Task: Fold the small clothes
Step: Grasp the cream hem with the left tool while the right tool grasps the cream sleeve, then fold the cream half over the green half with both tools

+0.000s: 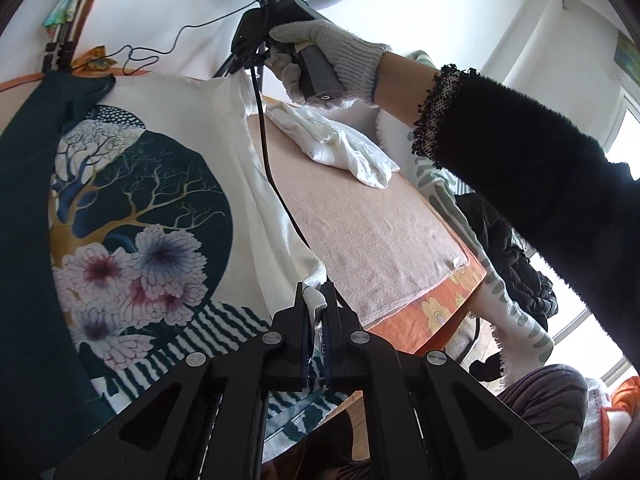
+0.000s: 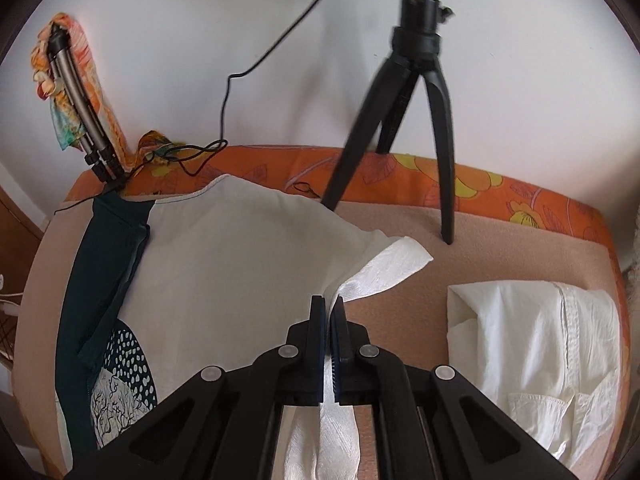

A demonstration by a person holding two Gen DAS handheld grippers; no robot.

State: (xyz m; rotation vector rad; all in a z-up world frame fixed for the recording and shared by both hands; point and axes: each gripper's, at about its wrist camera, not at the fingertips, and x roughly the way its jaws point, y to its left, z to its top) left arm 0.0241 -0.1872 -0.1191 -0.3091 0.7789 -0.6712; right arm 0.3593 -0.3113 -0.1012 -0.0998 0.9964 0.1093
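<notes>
A white t-shirt (image 1: 176,120) with a tree-and-flowers print and a dark teal side lies spread on a beige towel (image 1: 372,236). My left gripper (image 1: 316,294) is shut on the shirt's edge, lifted a little off the towel. My right gripper (image 2: 328,304) is shut on another part of the shirt's (image 2: 240,264) white edge, which runs between the jaws. In the left wrist view the right gripper's body (image 1: 280,12) is held by a gloved hand at the shirt's far edge, its fingertips hidden.
A folded white garment (image 2: 532,344) lies on the towel (image 2: 500,252) to the right, also in the left wrist view (image 1: 340,144). A black tripod (image 2: 420,92) stands at the back on the orange flowered cover (image 2: 520,196). A cable (image 1: 276,184) hangs over the shirt. More clothes (image 1: 508,264) are piled beyond the table's edge.
</notes>
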